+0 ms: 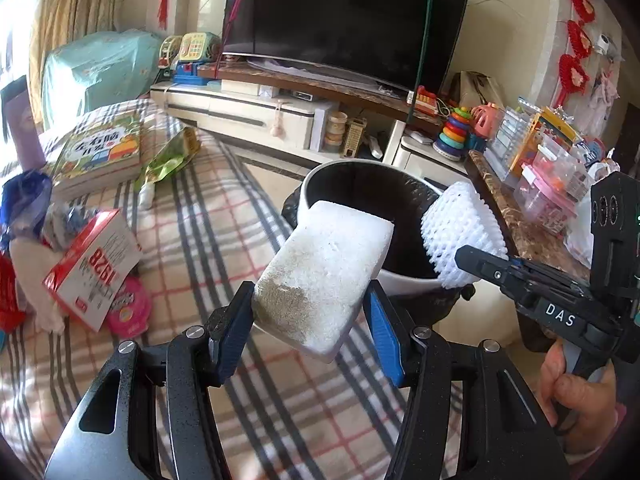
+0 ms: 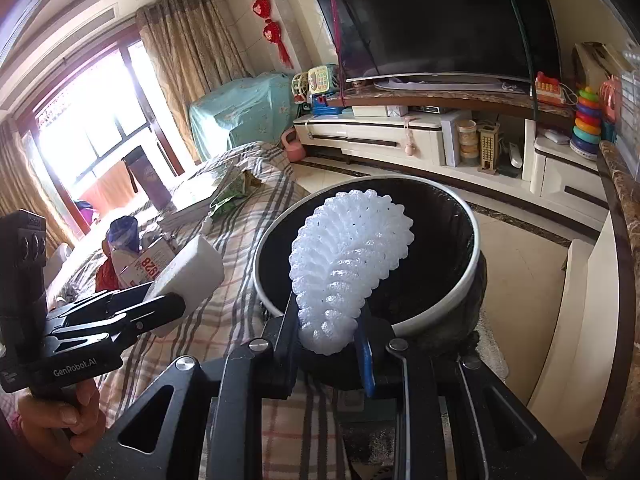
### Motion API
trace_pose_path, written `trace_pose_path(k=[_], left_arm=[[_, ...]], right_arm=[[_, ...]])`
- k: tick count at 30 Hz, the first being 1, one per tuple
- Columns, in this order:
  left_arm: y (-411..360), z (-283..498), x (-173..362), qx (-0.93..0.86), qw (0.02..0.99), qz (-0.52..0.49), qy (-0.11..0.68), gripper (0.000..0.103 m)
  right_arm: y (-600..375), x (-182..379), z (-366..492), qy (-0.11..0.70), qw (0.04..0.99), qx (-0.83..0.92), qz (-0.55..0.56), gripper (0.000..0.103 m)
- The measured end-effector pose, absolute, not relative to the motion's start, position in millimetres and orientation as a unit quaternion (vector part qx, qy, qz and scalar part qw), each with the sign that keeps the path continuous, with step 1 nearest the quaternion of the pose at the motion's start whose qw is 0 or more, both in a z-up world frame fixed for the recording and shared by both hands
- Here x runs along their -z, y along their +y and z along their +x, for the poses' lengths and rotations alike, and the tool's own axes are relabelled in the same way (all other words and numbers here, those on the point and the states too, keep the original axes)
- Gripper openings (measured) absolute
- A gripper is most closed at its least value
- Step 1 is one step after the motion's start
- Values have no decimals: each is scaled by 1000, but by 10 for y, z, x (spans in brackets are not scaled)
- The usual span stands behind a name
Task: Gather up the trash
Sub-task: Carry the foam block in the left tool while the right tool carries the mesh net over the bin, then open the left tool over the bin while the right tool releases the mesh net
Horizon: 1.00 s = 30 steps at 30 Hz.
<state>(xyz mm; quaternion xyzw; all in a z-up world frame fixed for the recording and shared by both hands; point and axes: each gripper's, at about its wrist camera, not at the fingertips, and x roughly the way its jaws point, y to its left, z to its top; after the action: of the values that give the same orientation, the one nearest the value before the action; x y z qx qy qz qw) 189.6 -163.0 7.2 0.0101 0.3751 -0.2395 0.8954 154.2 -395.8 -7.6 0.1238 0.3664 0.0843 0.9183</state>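
Note:
My left gripper (image 1: 310, 328) is shut on a white foam block (image 1: 324, 268) with a dirty patch, held at the near rim of the white trash bin (image 1: 320, 176) with a black liner. My right gripper (image 2: 330, 340) is shut on a white foam fruit net (image 2: 352, 256), held over the bin's rim (image 2: 476, 264). The net (image 1: 460, 228) and right gripper (image 1: 486, 270) show at the right in the left wrist view. The block (image 2: 188, 272) and left gripper (image 2: 160, 312) show at the left in the right wrist view.
A plaid-covered surface (image 1: 208, 208) carries a red and white box (image 1: 94, 268), a pink wrapper (image 1: 128, 312), a green packet (image 1: 168, 160), books (image 1: 100, 152) and bags. A TV (image 1: 344, 20) on a stand is behind. A marble shelf (image 1: 520, 224) with toys is right.

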Motion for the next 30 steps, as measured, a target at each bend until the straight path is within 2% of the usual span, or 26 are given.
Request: trace_pose_path(k=[16,30], left_arm=[[-1943,2085,-134,254,894,28,369,55],[-2183,2278,-76,259,887,47,380,55]], right_arm=[[-4167,64,1691,364,920,-75,125,24],[-4282,175,1866,393,909,-74,119,25]])
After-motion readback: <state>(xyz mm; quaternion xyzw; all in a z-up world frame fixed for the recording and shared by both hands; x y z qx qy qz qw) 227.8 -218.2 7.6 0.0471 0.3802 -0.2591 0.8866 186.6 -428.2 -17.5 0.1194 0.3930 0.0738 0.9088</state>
